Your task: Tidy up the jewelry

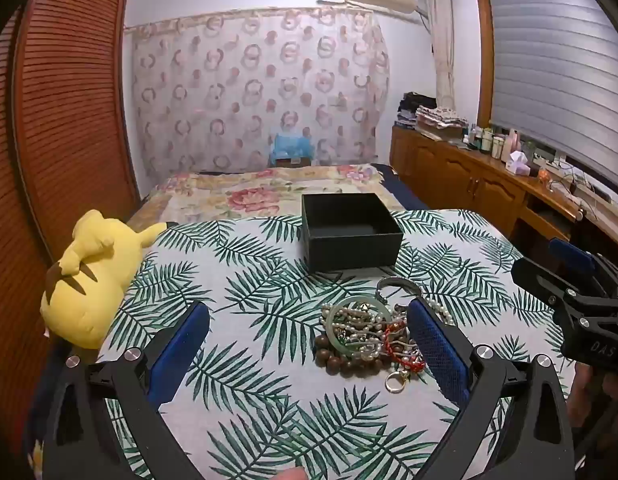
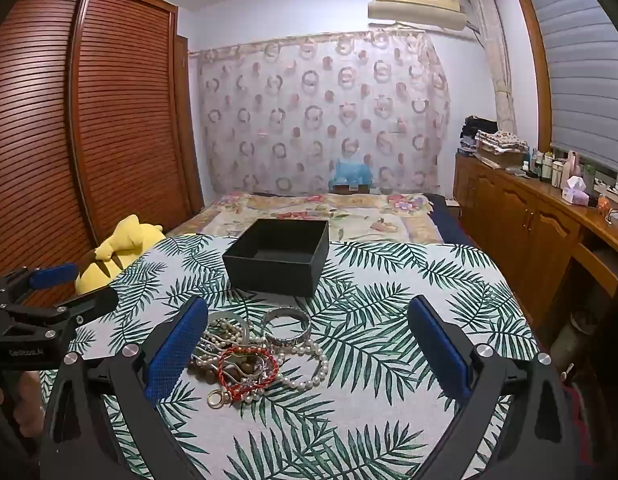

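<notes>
Both tongs, the left gripper and the right gripper, stand fully open and hold nothing. Just ahead, the jewelry pile lies tangled on the leaf-print cloth. Behind it the black box sits open, and further left lies a yellow plush toy.

Domestic bedroom. Bed with floral cover at 12 o'clock; ring-patterned curtain on the wall behind it. Louvred wooden wardrobe at 9 o'clock. Wall air conditioner at 1 o'clock. Wooden sideboard at 3 o'clock, bearing folded clothes and toiletry bottles, under a blinded window. Yellow plush toy at 10 o'clock.
</notes>
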